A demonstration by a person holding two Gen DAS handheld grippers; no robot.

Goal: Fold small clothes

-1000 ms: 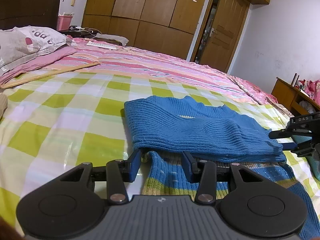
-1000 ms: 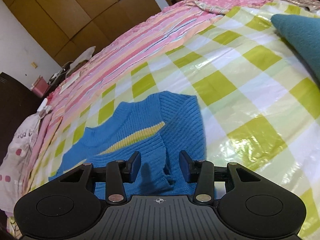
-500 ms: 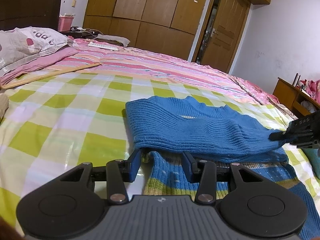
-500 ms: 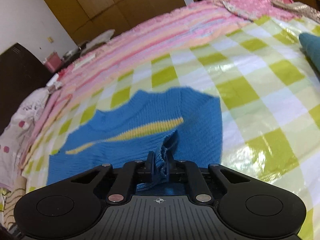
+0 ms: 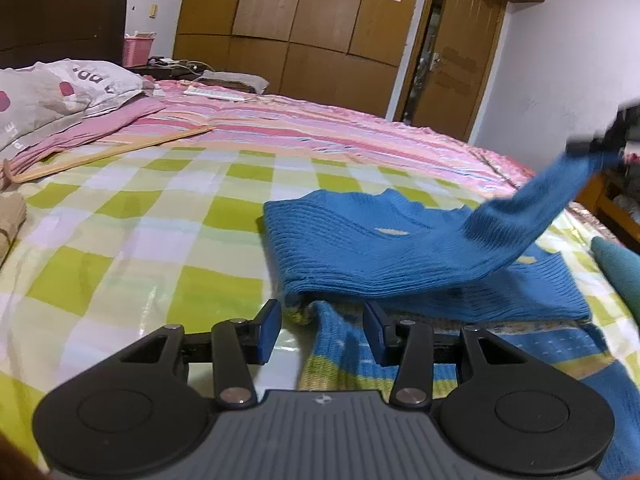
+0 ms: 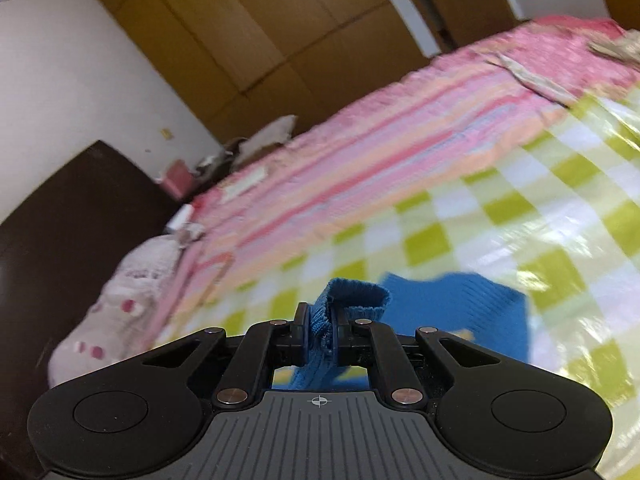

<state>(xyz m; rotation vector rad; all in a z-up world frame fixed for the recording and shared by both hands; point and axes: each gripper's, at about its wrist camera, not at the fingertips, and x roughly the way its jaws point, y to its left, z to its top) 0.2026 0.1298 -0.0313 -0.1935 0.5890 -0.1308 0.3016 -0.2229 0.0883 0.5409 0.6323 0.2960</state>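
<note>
Wooden wardrobes [image 5: 320, 20] line the far wall behind a wide bed [image 5: 120, 240] spread with a green-and-white checked sheet, and a pink striped blanket [image 5: 300, 128] covers its far half. Using the blue sweater [image 5: 380, 256] as the landmark: it lies on the checked sheet near the bed's front edge, partly folded, with a ribbed blue body and a small yellow stripe showing at its chest. Far to its left, at the head of the bed, sits a grey pillow [image 5: 60, 92] with pink spots. Just in front of the sweater's near edge hovers the left gripper [image 5: 322, 322], its jaws apart and clamped on nothing, with the patterned blue-and-green hem lying between and below them. At the sweater's right side one sleeve [image 5: 536, 208] rises off the bed, stretched up towards the right gripper [image 6: 323, 326], whose jaws are together and pinching the sleeve's ribbed cuff [image 6: 352, 300]; the cuff pokes out just beyond the pads. To the right of the sweater, a teal cloth [image 5: 620, 264] rests at the bed's edge. Motion blur softens the right wrist view.
</note>
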